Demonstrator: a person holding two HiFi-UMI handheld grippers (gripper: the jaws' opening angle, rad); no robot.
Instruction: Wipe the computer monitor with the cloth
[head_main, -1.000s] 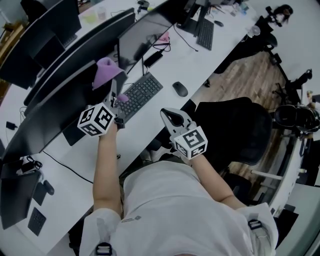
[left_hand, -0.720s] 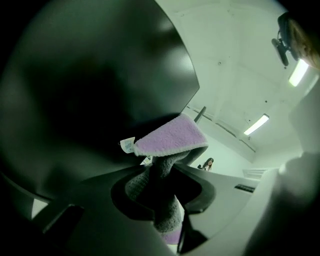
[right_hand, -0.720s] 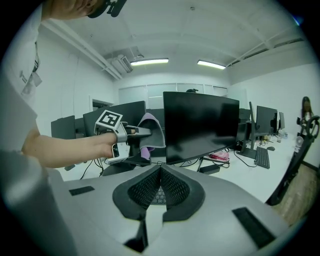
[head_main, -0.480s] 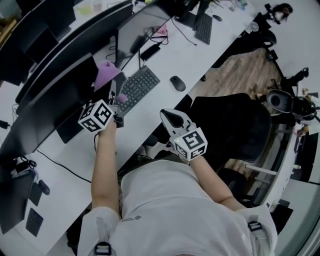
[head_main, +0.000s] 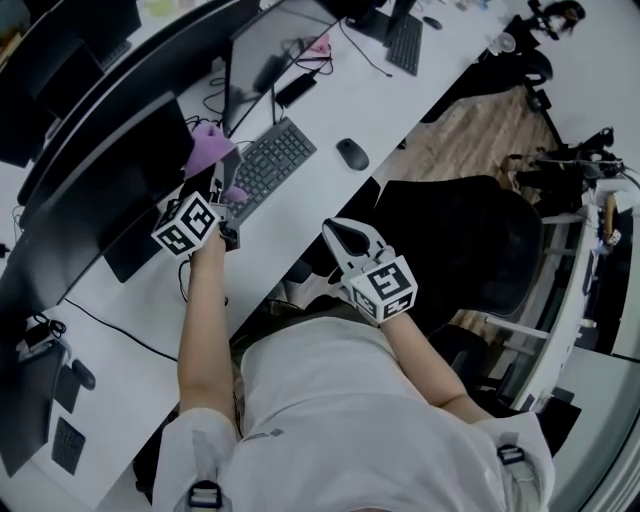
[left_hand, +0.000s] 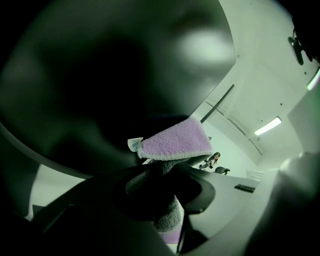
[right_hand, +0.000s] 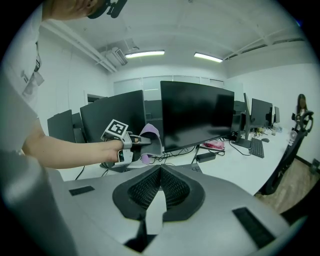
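Observation:
The purple cloth (head_main: 208, 146) rests against the right edge of the dark computer monitor (head_main: 95, 190) on the white desk (head_main: 320, 190). My left gripper (head_main: 226, 180) is shut on the cloth's lower part, with a small tail of it hanging below the jaws. In the left gripper view the cloth (left_hand: 177, 142) folds over the jaws and the black monitor (left_hand: 100, 75) fills the view behind it. My right gripper (head_main: 340, 228) hovers over the desk's front edge, away from the monitor. Its jaws (right_hand: 160, 169) are shut with nothing between them. The right gripper view shows the left gripper (right_hand: 137, 142) holding the cloth (right_hand: 150, 132).
A black keyboard (head_main: 270, 160) and a mouse (head_main: 352, 153) lie on the desk to the right of the cloth. A second monitor (head_main: 265, 60) stands behind them. A black office chair (head_main: 460, 250) sits at my right. Cables run under the monitors.
The head view has shifted. My left gripper with the cloth has slid a little lower along the monitor's edge. The right gripper has stayed where it was.

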